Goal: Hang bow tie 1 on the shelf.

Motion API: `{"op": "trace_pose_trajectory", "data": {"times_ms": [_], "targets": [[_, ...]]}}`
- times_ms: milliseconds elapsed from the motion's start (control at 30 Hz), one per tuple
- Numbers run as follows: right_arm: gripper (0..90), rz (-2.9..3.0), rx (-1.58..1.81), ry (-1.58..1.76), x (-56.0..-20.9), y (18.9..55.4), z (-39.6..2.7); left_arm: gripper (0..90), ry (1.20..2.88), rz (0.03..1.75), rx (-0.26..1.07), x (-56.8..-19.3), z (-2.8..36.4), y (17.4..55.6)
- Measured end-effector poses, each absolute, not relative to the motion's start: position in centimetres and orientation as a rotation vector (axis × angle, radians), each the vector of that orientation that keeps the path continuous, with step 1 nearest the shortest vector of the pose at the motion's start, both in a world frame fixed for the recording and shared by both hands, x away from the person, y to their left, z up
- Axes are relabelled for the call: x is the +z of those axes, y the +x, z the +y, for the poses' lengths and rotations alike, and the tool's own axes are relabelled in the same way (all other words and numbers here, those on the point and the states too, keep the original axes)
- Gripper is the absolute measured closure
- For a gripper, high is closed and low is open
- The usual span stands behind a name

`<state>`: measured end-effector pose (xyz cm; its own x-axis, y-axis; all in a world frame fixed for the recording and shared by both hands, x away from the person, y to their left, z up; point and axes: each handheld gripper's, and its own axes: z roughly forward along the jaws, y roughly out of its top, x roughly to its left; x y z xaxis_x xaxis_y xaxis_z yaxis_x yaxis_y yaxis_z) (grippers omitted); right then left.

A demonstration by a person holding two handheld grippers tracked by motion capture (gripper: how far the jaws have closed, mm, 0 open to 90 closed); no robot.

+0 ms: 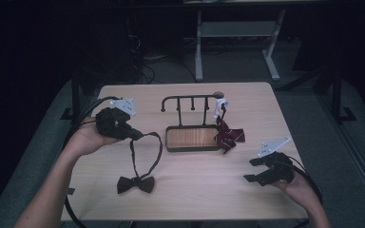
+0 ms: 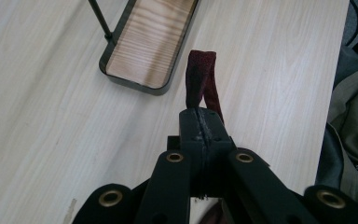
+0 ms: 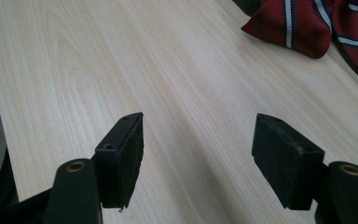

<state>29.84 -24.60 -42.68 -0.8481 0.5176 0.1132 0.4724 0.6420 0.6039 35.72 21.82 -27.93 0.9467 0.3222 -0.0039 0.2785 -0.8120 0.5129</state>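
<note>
Now | left gripper clenched on bow tie strap, raised above table | right gripper released, low.

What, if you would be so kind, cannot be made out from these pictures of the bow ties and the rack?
- Dark bow tie, left gripper view: its bow is hidden behind the left tool, which pinches the strap.
- Striped bow tie, right gripper view: cut off by the top and right edges.
- Rack, high view: too small and dim to tell how the striped tie's white tag hangs on it.
</note>
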Motion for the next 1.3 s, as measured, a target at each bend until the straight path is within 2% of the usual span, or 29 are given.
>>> {"op": "trace_pose_trajectory", "data": {"times_ms": [633, 1300], "targets": [[33.7, 2.781, 1.003, 0.837, -42.7, 29.9, -24.6, 90.0, 2.565, 0.449, 0.141, -26.5, 21.0, 37.6], [33.6, 2.753, 1.028, 0.848, -42.2, 30.1, -25.2, 90.0, 2.572, 0.448, 0.11, -25.9, 21.2, 38.4]]}}
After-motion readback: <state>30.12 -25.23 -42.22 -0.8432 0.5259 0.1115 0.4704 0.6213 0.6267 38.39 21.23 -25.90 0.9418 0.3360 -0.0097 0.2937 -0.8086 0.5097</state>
